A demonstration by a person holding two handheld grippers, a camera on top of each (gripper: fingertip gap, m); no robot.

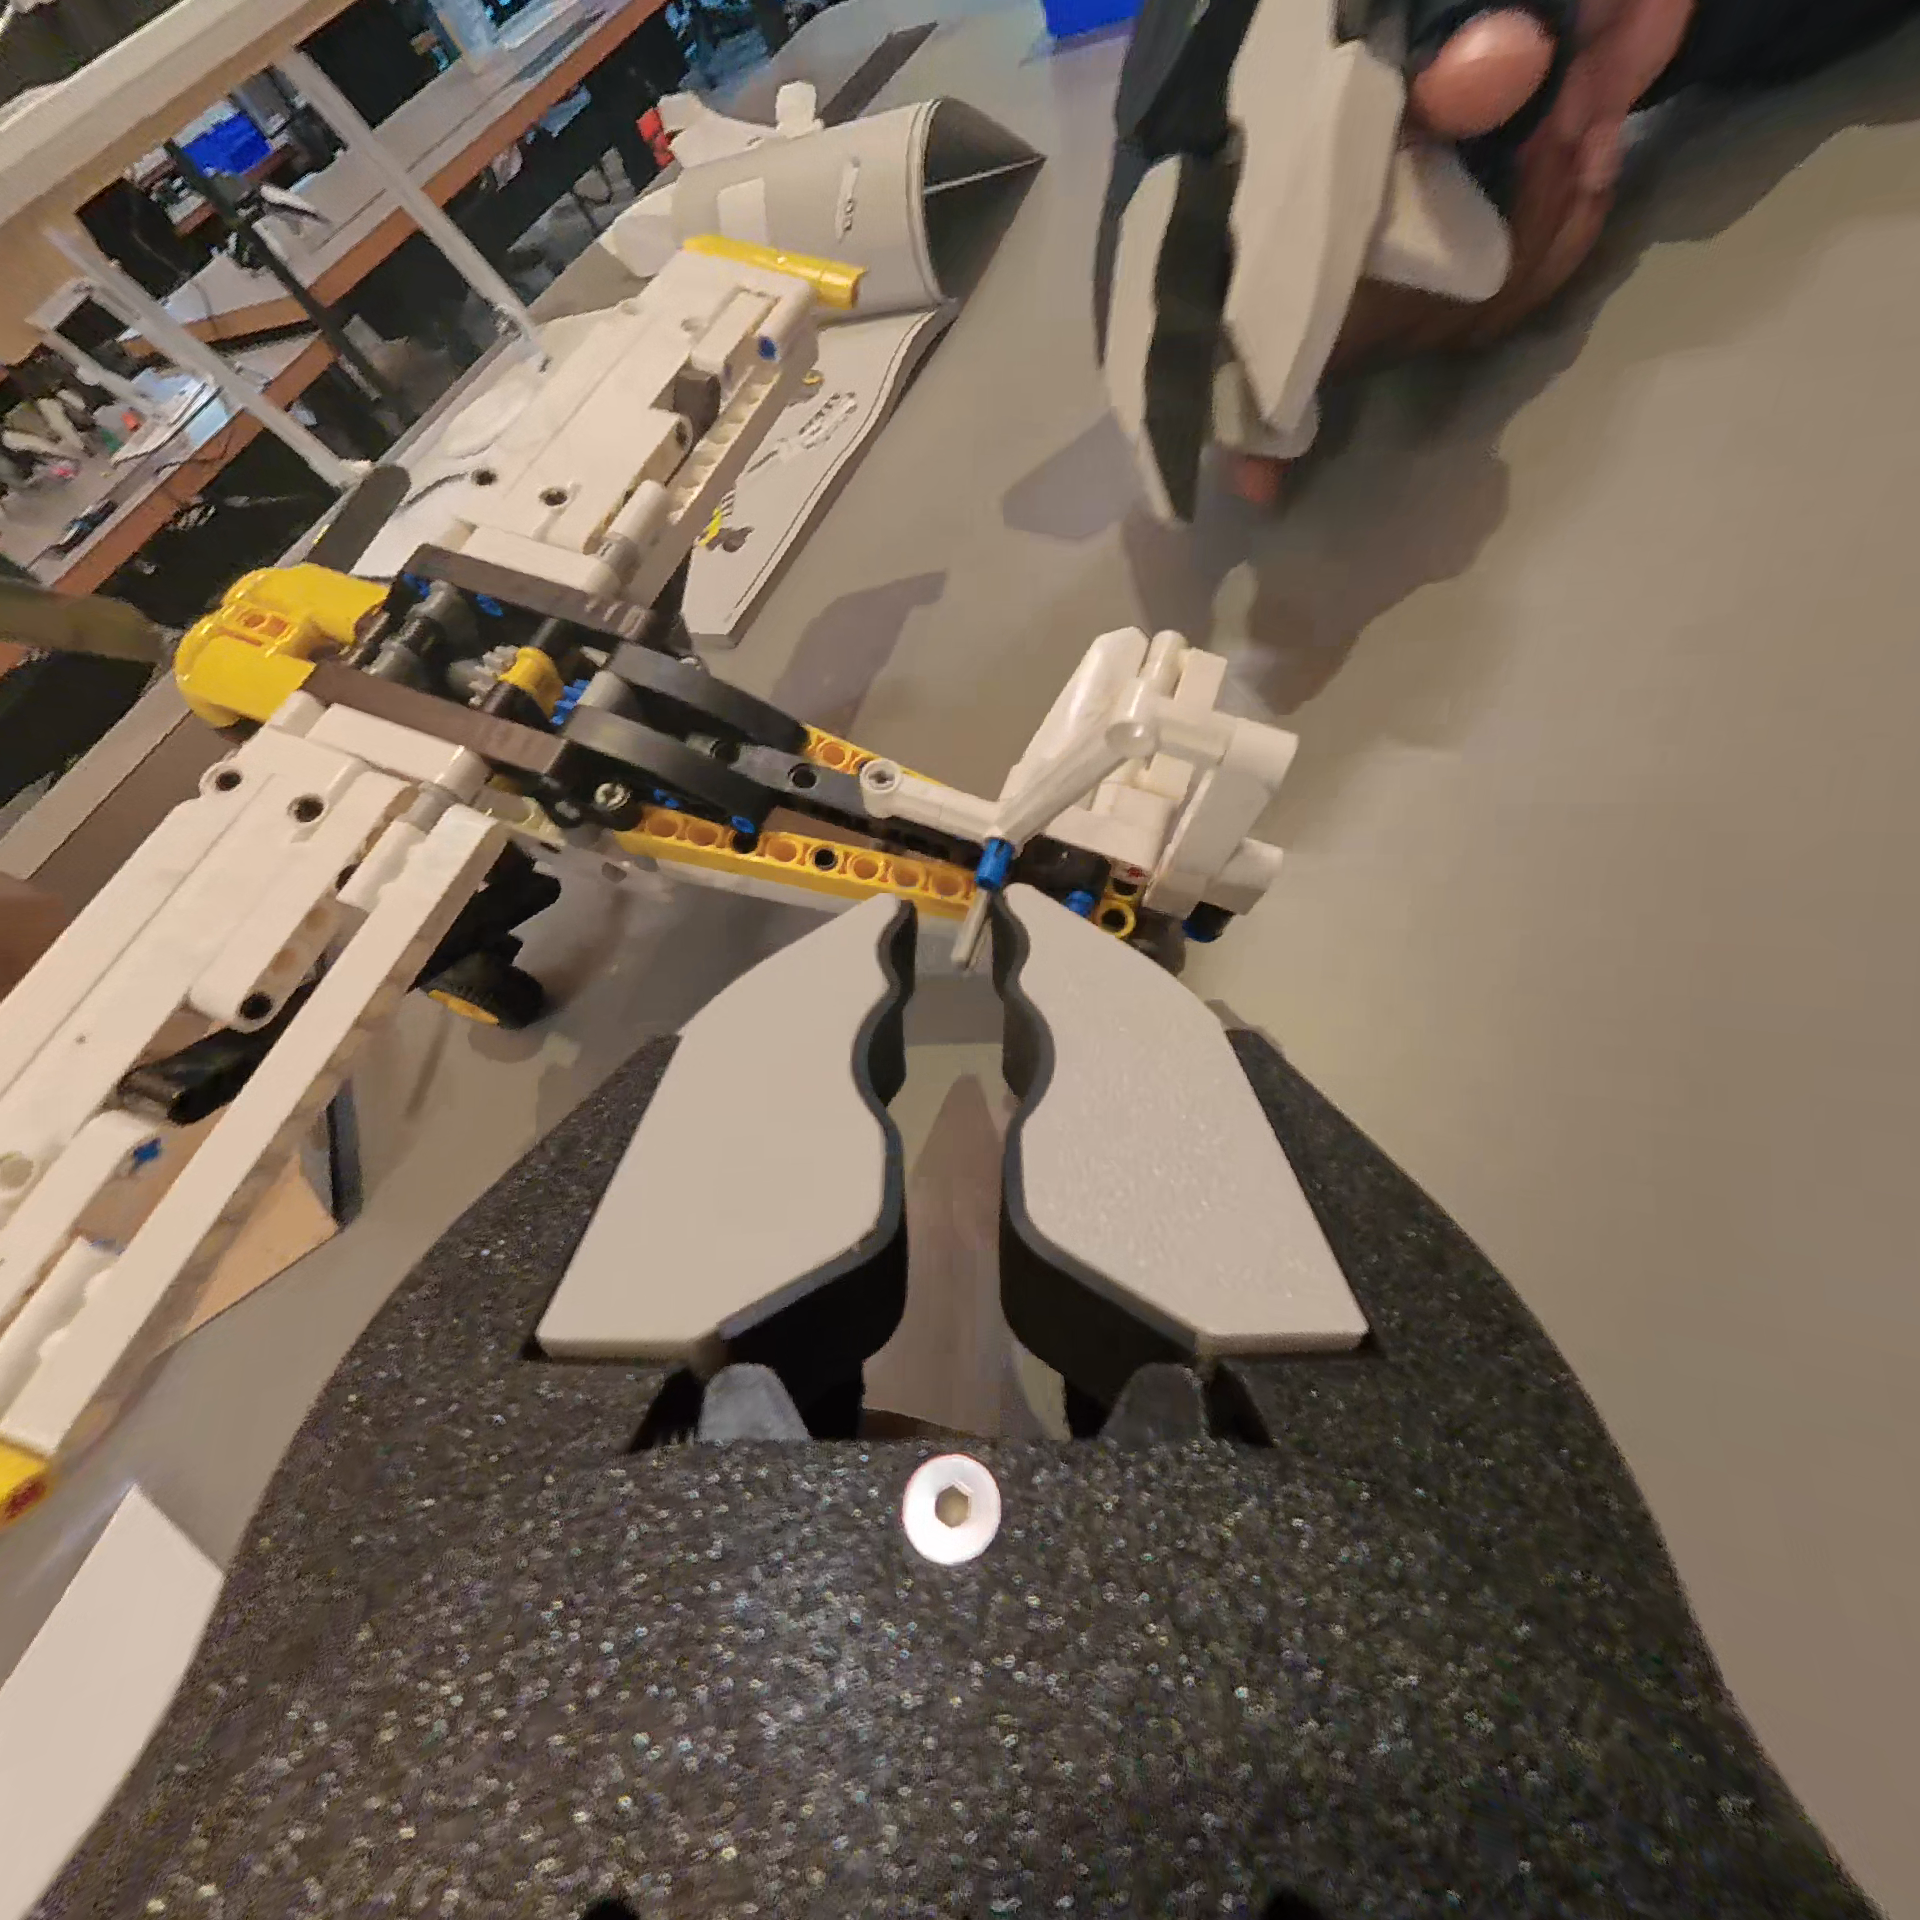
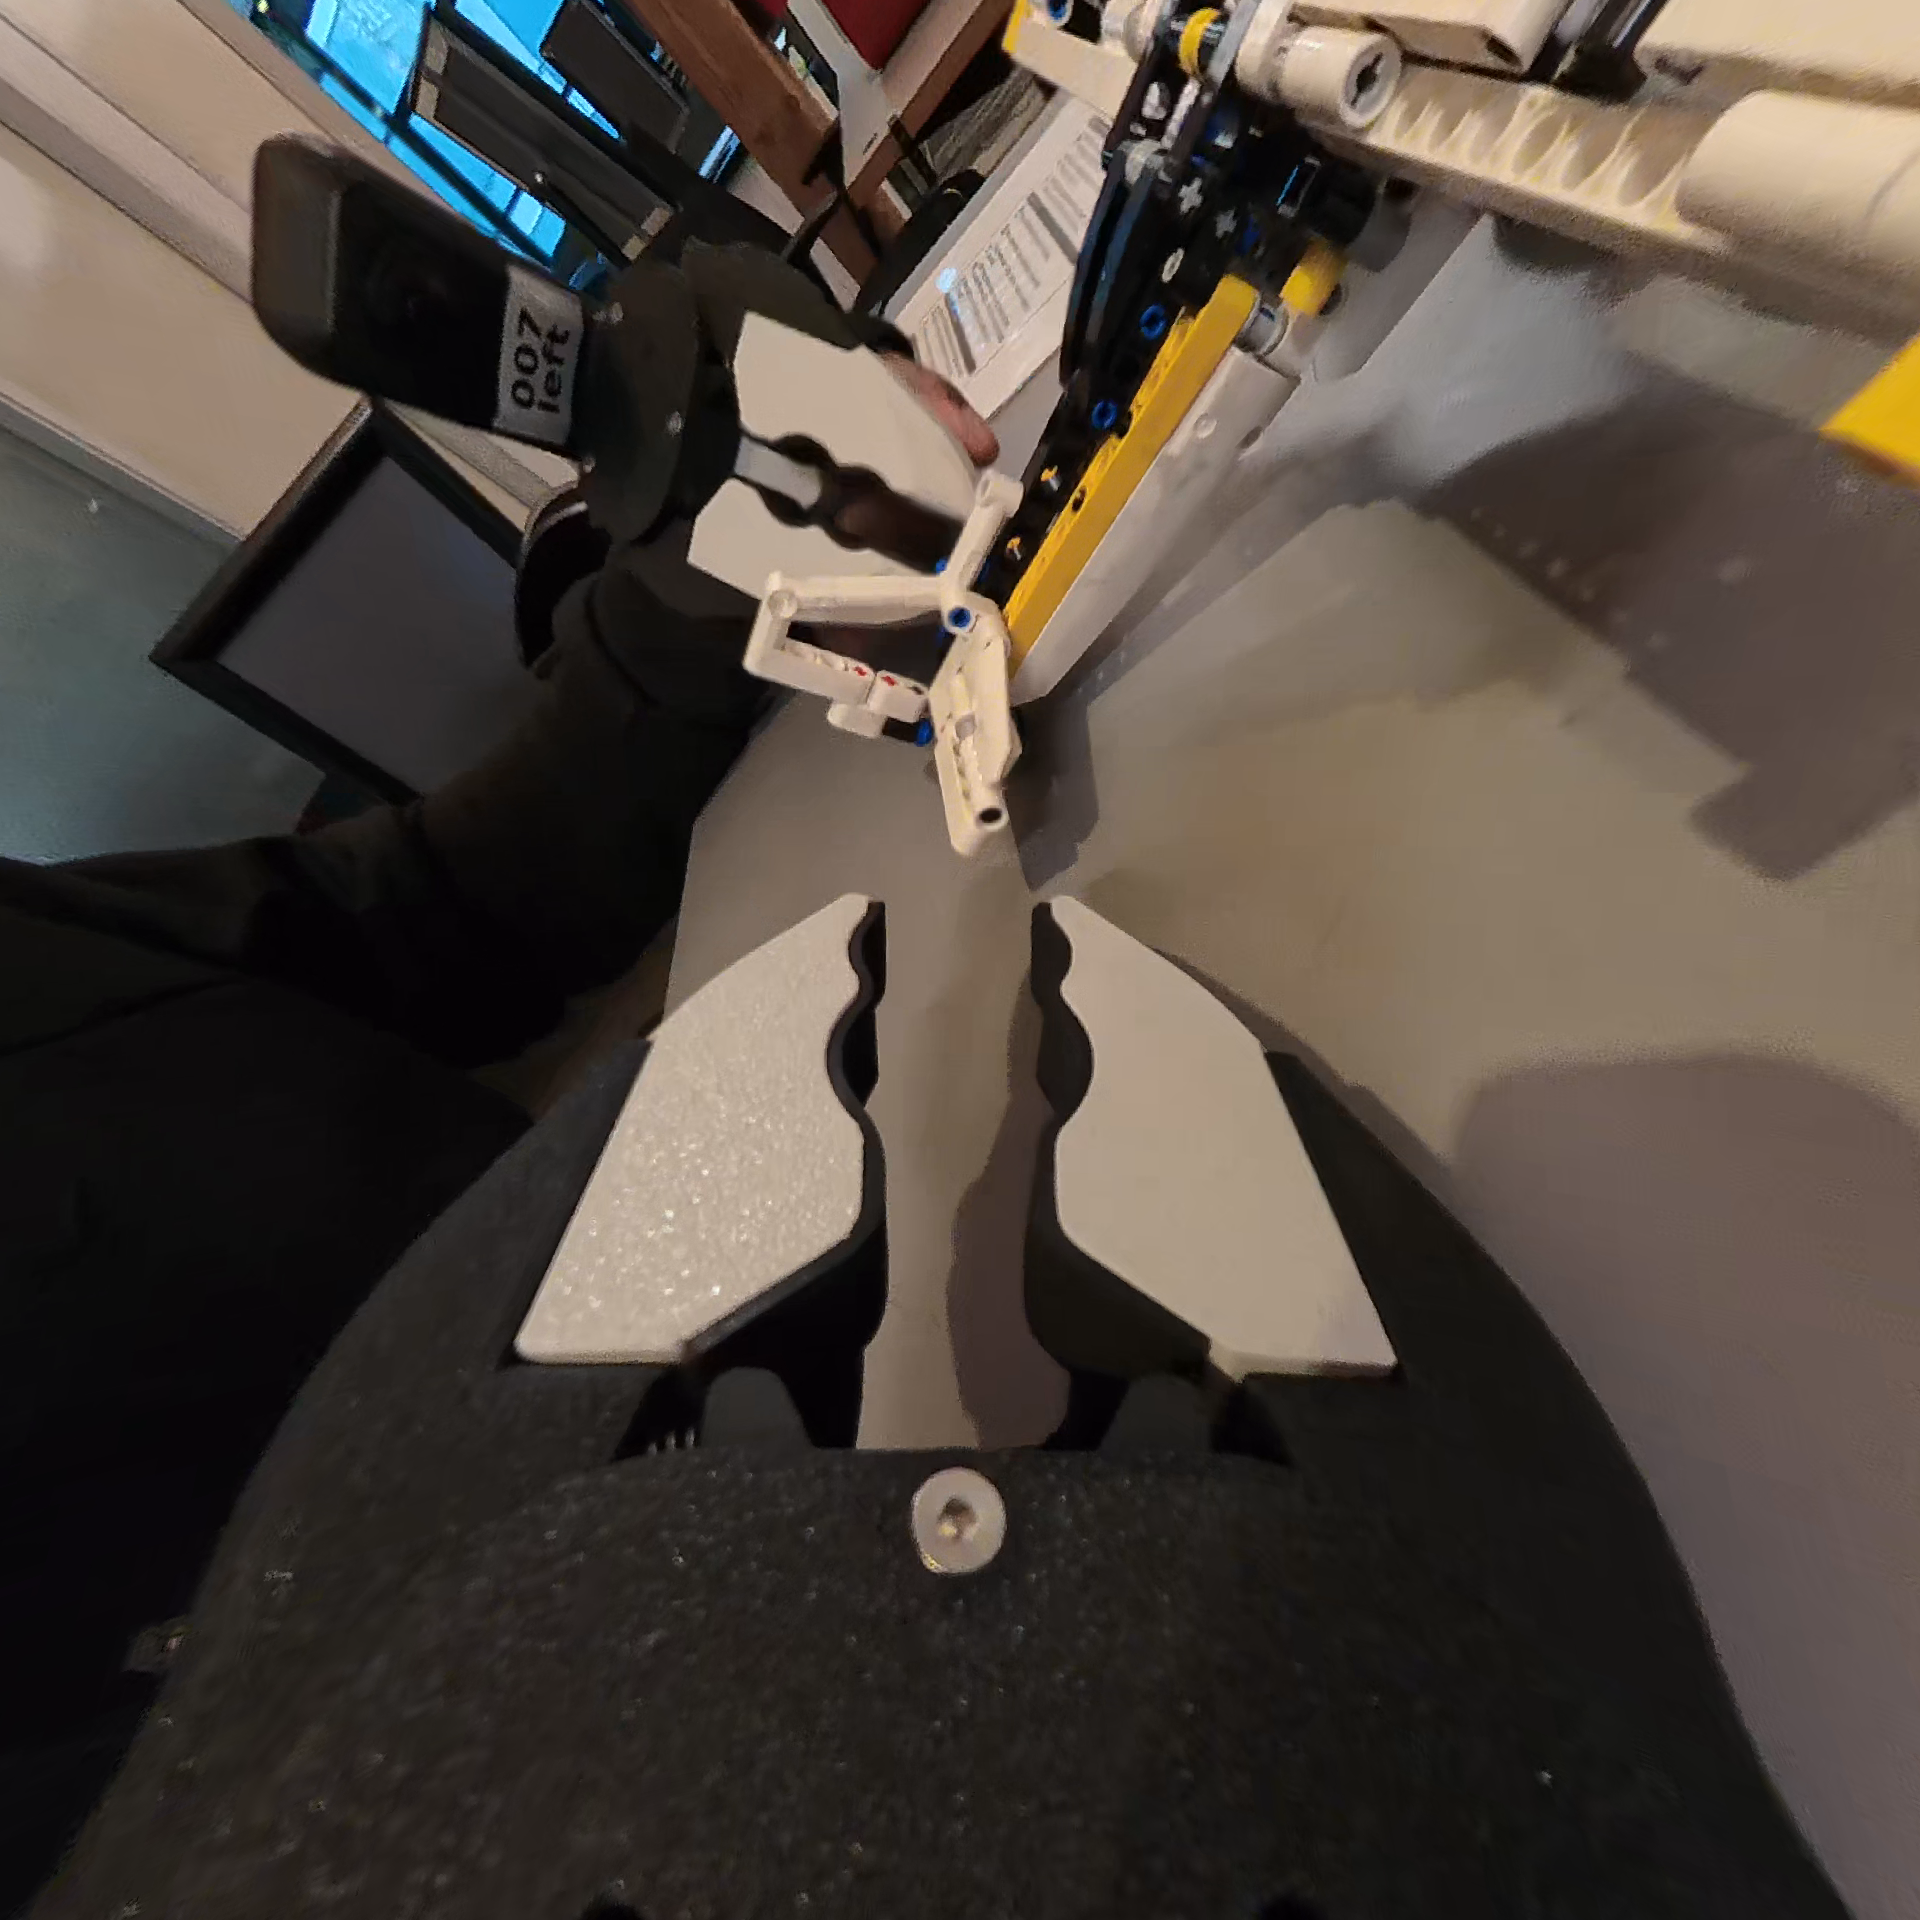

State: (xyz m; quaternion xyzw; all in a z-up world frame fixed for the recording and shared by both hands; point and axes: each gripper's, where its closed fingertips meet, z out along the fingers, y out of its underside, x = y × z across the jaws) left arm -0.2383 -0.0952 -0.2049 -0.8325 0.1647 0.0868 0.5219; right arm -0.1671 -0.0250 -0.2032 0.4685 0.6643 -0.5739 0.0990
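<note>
Item: brick-built model aircraft [image 1: 727, 821], white, yellow and black, lying on the grey counter [image 1: 1558, 1039] with its tail end towards both grippers. Left gripper [image 1: 951, 925]: fingers slightly spread, nothing pinched; one thin white blade [image 1: 975, 935] of the tail rotor [image 1: 1049, 800] stands between the fingertips, close against the right-hand finger [image 1: 1101, 997], with a clear gap to the other. Right gripper [image 2: 956, 914]: fingers spread wide over bare counter, holding nothing, just short of the white tail piece [image 2: 971, 758]. Hazards, as judged: the blade is slender and sits on a small blue pin [image 1: 993, 860], so a sideways nudge or an off-centre pinch could pop it off or spin the rotor away; a push along the body could slide the whole model, which rests only on its wheel [image 1: 478, 992] and underside. Clearances: open counter to the right of the tail and beneath the right gripper; tight on the left, where the long white wing [image 1: 208, 935] and an open booklet [image 1: 831, 436] crowd the surface. The counter's edge [image 2: 686, 914] runs just left of the right gripper, so a loosened small piece could roll off there.
</note>
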